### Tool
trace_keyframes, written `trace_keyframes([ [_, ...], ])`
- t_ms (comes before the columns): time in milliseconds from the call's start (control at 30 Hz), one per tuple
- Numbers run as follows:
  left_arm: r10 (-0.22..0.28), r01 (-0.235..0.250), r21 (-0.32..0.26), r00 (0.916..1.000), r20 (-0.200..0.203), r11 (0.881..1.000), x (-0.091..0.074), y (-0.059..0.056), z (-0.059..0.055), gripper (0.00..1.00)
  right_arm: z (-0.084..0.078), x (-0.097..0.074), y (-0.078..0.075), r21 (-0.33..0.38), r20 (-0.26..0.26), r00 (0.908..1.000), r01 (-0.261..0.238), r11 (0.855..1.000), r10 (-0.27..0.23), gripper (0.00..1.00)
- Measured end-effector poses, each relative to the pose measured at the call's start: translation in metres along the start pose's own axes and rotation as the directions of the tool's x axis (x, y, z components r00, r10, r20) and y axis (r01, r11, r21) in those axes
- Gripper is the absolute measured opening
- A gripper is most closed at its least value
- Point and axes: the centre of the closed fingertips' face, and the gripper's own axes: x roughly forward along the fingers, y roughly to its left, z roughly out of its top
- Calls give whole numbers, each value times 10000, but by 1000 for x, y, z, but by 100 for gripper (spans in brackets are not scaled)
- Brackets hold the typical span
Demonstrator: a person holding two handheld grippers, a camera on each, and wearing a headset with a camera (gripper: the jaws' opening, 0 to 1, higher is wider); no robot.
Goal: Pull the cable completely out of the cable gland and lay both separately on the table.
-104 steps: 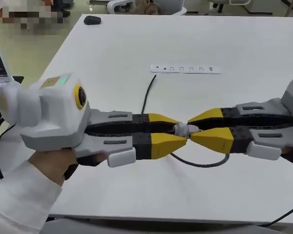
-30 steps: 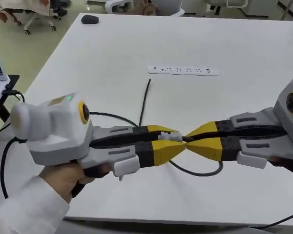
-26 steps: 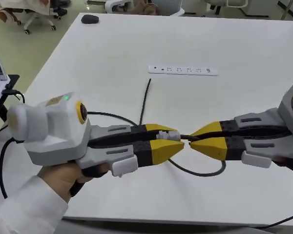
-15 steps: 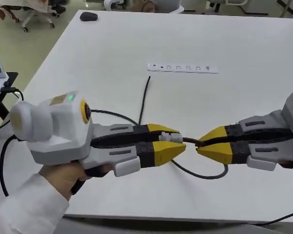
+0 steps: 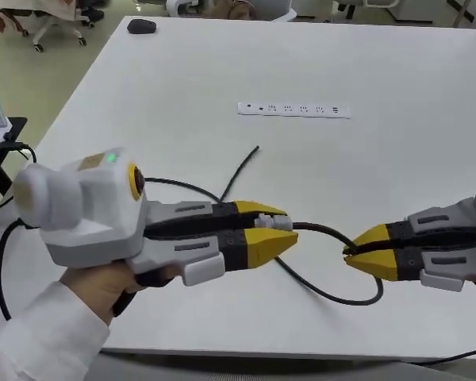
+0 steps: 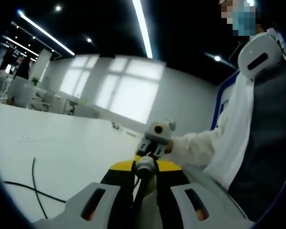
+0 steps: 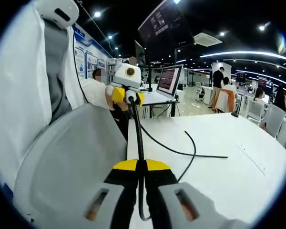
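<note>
Over the white table [image 5: 397,71], the left gripper [image 5: 291,227] and right gripper [image 5: 348,252] are held apart, the right's fingers pinched shut on the black cable [image 5: 321,232], which runs across into the white cable gland [image 5: 277,223] clamped in the left's fingers.

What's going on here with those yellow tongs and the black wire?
A person holds two tongs over a white table. The left tongs grip a small white cable gland; the right tongs are shut on the black cable coming out of it. The cable is not yet out of the gland.
</note>
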Motion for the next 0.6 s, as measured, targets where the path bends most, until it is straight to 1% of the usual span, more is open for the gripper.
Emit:
trace_keyframes([
  [133, 4, -4, -24, 10000, 65, 10000, 0, 0, 1, 17, -6, -4, -1, 173, -86, 9999, 126, 9998, -124, 2],
  [333, 15, -15, -54, 9999, -102, 10000, 2, 0, -3, 17, -9, -2, -2, 172, -246, 9995, 212, 9996, -208, 2],
  [433, 176, -178, -100, 9997, -167, 9998, 2, 3, -4, 17, -10, -1, -5, 247, -306, 9991, 293, 9993, -285, 2],
  [533, 252, -252, -171, 9997, 1, 9995, 1, 5, -1, 17, -6, -2, -5, 472, -164, 9997, 203, 9987, -196, 3],
  [600, 309, -308, -204, 9995, 86, 9993, 0, 6, 0, 17, 1, -2, -5, 660, 9, 9998, 187, 9976, -188, 8],
])
